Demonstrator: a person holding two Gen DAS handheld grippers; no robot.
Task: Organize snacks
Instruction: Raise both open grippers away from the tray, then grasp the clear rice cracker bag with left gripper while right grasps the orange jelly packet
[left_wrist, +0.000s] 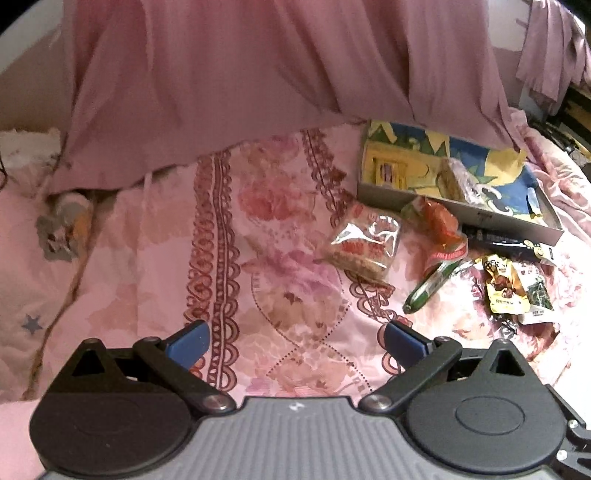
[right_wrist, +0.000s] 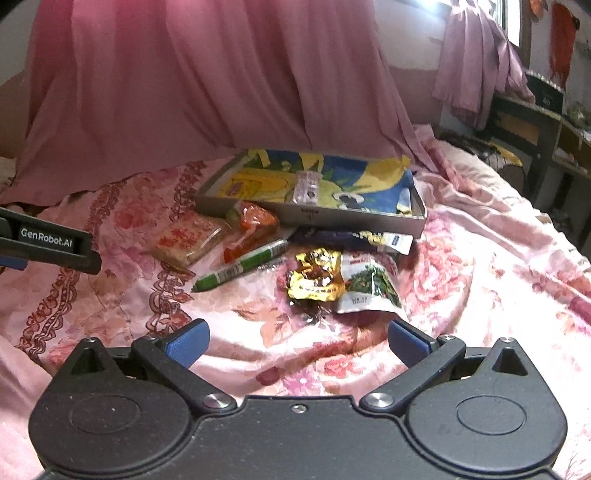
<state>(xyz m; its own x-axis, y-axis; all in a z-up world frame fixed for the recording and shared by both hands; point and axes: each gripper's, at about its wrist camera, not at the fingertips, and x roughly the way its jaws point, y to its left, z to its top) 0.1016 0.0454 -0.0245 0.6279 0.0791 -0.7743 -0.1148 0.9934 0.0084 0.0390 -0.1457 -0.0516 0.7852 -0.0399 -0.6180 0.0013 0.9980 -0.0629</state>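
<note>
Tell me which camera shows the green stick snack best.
The right wrist view: the green stick snack lies whole and near the middle, its label visible. The left wrist view shows it smaller, off to the right, its upper end tucked against the orange packet.

Both grippers look the same: black plastic, two big round hubs, silver screws at the pivots, blue ribbed pads on the fingers. Left gripper has a grey ribbed centre plate, right gripper is all black. Left one's side reads "GenRobot.AI" in white.
</note>
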